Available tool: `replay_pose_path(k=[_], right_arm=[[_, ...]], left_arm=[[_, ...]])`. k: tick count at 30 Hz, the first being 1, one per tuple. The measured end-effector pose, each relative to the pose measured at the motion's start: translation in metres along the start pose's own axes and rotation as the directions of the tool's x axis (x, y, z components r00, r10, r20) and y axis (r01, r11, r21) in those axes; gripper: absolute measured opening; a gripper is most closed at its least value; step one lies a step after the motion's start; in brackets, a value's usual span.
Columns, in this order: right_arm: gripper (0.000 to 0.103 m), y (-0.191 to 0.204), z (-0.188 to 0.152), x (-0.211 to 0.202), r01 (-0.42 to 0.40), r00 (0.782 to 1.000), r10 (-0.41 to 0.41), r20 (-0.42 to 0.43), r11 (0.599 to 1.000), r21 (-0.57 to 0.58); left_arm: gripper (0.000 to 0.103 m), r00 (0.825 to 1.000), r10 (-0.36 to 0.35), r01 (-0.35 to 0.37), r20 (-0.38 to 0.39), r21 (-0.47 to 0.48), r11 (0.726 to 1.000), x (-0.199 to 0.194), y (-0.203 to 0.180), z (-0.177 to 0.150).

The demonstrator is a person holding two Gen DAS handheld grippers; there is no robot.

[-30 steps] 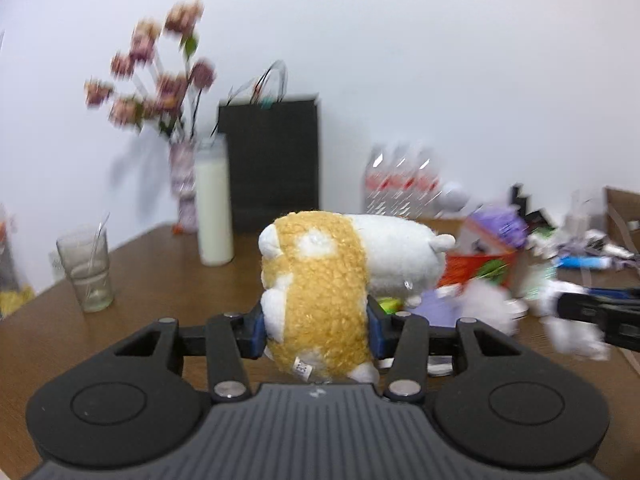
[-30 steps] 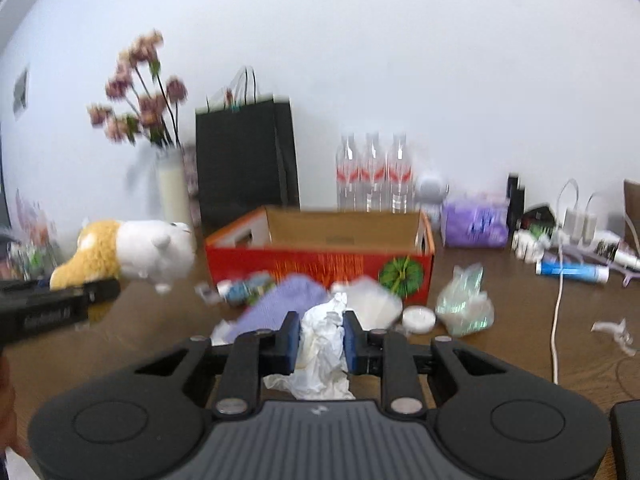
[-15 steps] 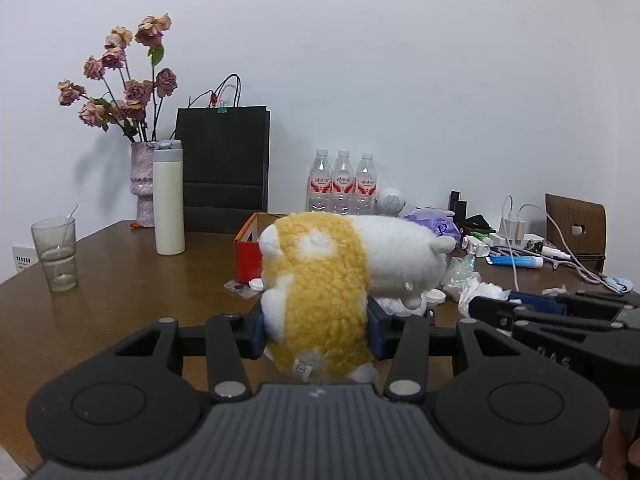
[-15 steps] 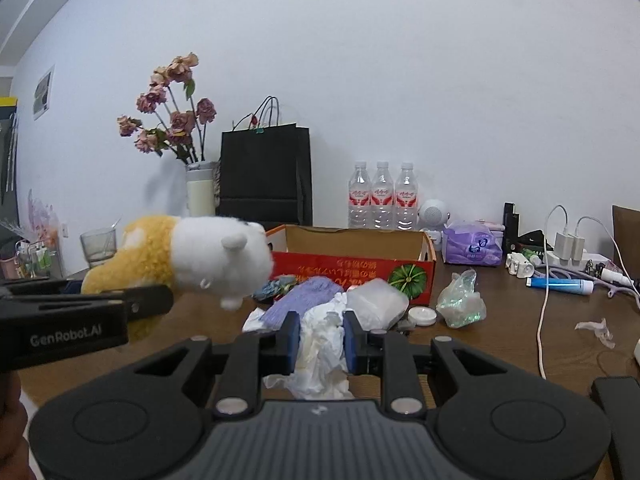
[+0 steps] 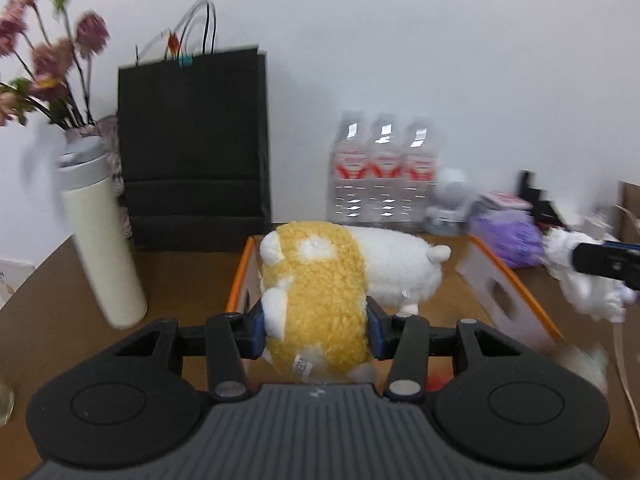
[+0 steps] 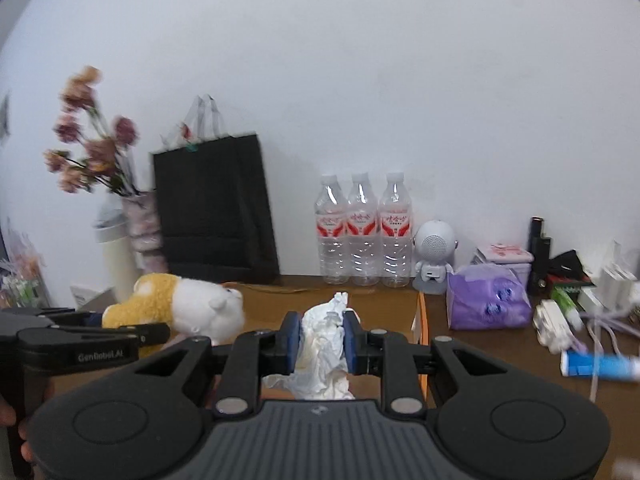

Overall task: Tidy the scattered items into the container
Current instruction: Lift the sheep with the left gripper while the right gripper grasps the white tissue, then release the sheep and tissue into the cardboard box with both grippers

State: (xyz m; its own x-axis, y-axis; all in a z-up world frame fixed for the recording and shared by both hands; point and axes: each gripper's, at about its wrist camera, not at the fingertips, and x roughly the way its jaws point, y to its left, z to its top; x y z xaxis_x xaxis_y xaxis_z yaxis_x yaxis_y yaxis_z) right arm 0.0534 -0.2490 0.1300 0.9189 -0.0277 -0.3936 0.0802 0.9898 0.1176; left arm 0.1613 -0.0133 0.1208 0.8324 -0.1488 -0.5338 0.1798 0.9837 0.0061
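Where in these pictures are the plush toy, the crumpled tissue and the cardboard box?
plush toy (image 5: 316,300), left wrist view, yellow woolly body.
crumpled tissue (image 6: 322,340), right wrist view, middle of the wad.
cardboard box (image 5: 500,292), left wrist view, right wall.

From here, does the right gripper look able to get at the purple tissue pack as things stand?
Probably not yet. The right gripper is shut on crumpled tissue, so its fingers are occupied. The purple tissue pack sits in the open on the table, outside the box, with nothing in front of it.

You're working in a lived-in home room, at a brown wooden table (image 6: 500,344) against a plain white wall. Dried flowers (image 6: 92,136), a black gift bag (image 6: 212,212) and bottled water (image 6: 362,232) crowd it.
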Motion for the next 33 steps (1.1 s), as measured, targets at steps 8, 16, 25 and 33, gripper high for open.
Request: replay_pose_path(k=[8,16,25,33], right_arm=[[0.021,-0.053,0.063,0.148,0.041,0.968,-0.016,-0.252,0.995,0.093],[0.021,-0.069,0.04,0.25,0.097,0.828,-0.034,-0.559,0.992,0.084],[0.03,-0.063,0.017,0.299,0.169,0.692,-0.083,-0.717,0.984,0.049],[0.05,-0.049,0.018,0.289,0.141,0.726,-0.191,-0.661,0.982,-0.129]], left_arm=[[0.047,0.976,0.006,-0.006,-0.219,-0.003,1.0,0.119,0.019,0.046],[0.048,0.913,0.009,0.004,-0.407,0.031,1.0,0.182,0.018,0.028],[0.055,0.857,0.047,0.003,-0.512,0.096,0.995,0.201,0.01,0.024],[0.063,0.845,0.024,0.018,-0.534,0.073,0.997,0.169,0.018,0.008]])
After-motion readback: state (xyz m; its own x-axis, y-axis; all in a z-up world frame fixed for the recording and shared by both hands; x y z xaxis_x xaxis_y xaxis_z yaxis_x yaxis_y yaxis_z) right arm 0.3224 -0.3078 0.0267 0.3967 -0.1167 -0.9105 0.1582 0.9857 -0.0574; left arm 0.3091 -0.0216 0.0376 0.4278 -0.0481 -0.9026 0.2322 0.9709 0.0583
